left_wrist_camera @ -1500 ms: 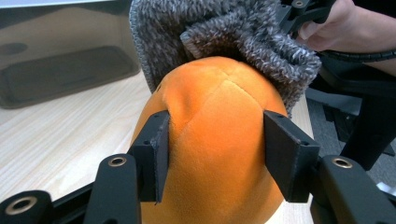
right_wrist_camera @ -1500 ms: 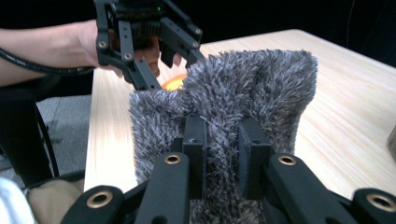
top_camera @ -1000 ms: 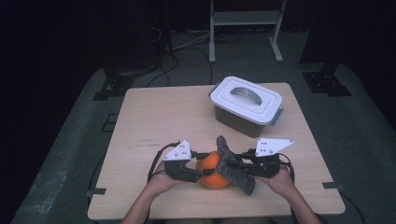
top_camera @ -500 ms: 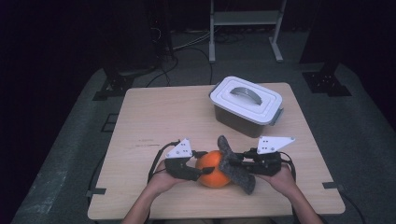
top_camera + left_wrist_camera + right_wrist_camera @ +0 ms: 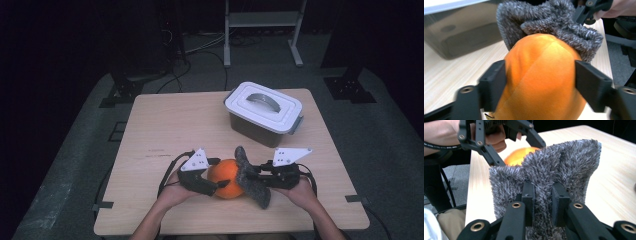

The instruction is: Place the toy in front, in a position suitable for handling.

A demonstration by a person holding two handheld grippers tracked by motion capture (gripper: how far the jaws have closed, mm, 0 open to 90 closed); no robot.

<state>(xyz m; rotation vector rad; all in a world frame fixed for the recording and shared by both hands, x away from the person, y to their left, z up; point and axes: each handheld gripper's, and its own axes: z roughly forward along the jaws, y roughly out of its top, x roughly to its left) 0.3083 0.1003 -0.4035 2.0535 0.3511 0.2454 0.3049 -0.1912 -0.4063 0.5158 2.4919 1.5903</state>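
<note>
Left hand-held gripper (image 5: 216, 181) clamps orange plush ball (image 5: 228, 178); right hand-held gripper (image 5: 256, 176) pinches grey fuzzy cloth (image 5: 251, 178) against it.

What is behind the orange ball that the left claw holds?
A grey fuzzy cloth wraps the far side of the orange ball. That far side is covered and cannot be seen.

Your left gripper (image 5: 540, 82) clamped the orange ball (image 5: 541, 80), one jaw on each side. A fuzzy grey cloth (image 5: 549, 25) draped over its far side, with the dark box (image 5: 461, 32) behind on the table (image 5: 446, 75).
</note>
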